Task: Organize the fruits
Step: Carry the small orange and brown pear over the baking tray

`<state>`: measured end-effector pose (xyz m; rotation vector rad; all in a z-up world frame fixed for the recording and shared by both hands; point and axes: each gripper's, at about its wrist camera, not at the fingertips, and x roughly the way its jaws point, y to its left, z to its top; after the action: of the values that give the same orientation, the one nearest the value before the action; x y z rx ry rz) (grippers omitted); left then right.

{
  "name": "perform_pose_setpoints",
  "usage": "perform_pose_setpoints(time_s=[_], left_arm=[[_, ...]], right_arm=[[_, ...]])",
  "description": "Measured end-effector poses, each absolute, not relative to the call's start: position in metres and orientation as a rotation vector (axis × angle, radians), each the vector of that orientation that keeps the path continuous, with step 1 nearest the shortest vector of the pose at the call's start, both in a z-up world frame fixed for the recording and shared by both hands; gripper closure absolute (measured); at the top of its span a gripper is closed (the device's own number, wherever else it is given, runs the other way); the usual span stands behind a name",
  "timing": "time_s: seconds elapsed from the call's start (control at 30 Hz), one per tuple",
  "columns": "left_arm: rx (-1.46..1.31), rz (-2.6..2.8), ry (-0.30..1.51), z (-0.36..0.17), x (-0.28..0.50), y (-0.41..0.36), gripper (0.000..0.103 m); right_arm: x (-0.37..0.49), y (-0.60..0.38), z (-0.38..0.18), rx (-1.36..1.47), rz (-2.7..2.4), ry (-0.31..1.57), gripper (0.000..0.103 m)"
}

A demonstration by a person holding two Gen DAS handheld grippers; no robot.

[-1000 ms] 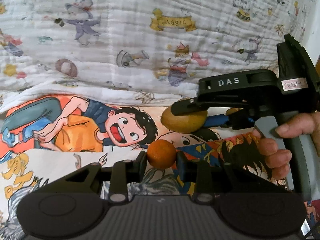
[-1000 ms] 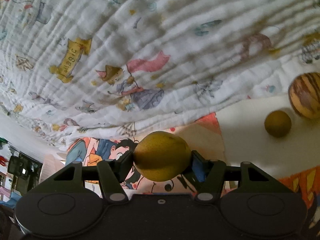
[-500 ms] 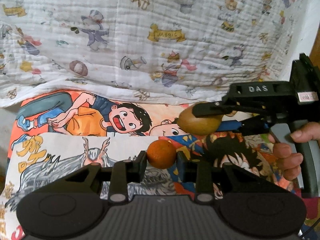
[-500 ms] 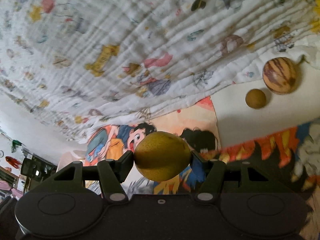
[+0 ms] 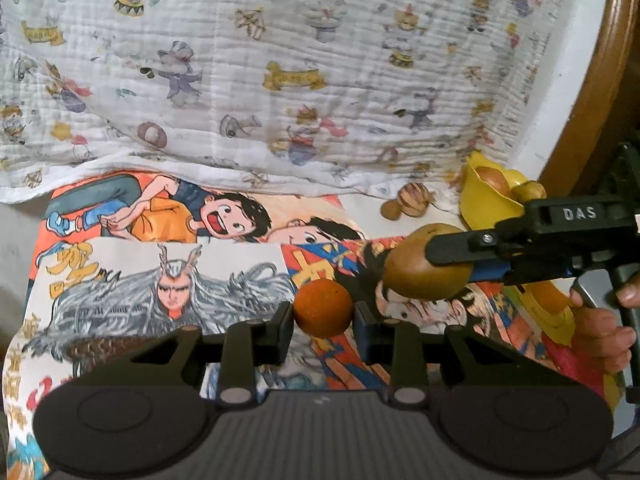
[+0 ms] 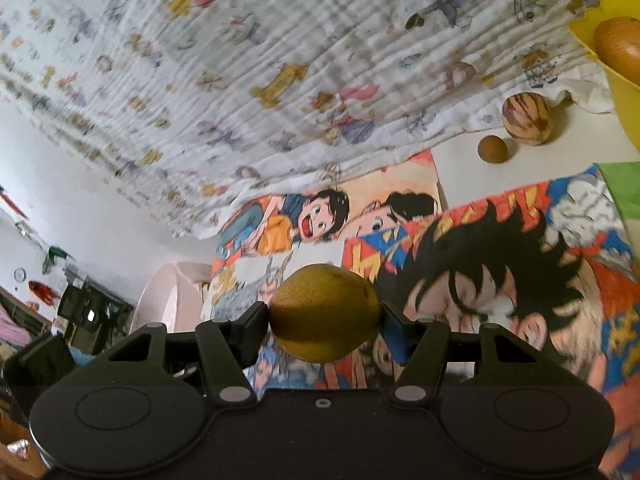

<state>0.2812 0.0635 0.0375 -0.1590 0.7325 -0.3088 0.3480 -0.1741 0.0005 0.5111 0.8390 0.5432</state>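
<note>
My left gripper (image 5: 323, 314) is shut on a small orange fruit (image 5: 323, 307) and holds it above the cartoon-print cloth. My right gripper (image 6: 325, 322) is shut on a yellow-brown pear (image 6: 325, 318); it also shows in the left wrist view (image 5: 424, 270), just right of the orange. A yellow bowl (image 5: 486, 202) with fruit in it stands at the right, also in the right wrist view (image 6: 600, 28). A striped round fruit (image 6: 527, 119) and a small brown fruit (image 6: 493, 149) lie on the white surface beside the bowl.
A white quilted blanket with cartoon prints (image 5: 280, 60) hangs behind the table. Colourful cartoon cloths (image 5: 180, 264) cover the table. A wooden rim (image 5: 600, 80) curves at the far right. A hand (image 5: 608, 340) holds the right gripper.
Both grippers have pulled back and risen with their fruits. More of the table shows now, and the yellow bowl and the two loose fruits have come into the left view.
</note>
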Motion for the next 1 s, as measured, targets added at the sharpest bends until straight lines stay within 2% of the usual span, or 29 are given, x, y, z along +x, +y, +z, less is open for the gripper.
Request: perform_pose_setpoints(time_s=[0.5, 1.0], left_arm=[[-0.105, -0.366, 0.784, 0.027, 0.245, 0.041, 0.068], [-0.045, -0.408, 0.884, 0.011, 0.235, 0.029, 0.068]], right_arm=[[0.284, -0.208, -0.017, 0.446, 0.501, 0.885, 0.042], [0.271, -0.2, -0.037, 0.391, 0.506, 0.937, 0.043]])
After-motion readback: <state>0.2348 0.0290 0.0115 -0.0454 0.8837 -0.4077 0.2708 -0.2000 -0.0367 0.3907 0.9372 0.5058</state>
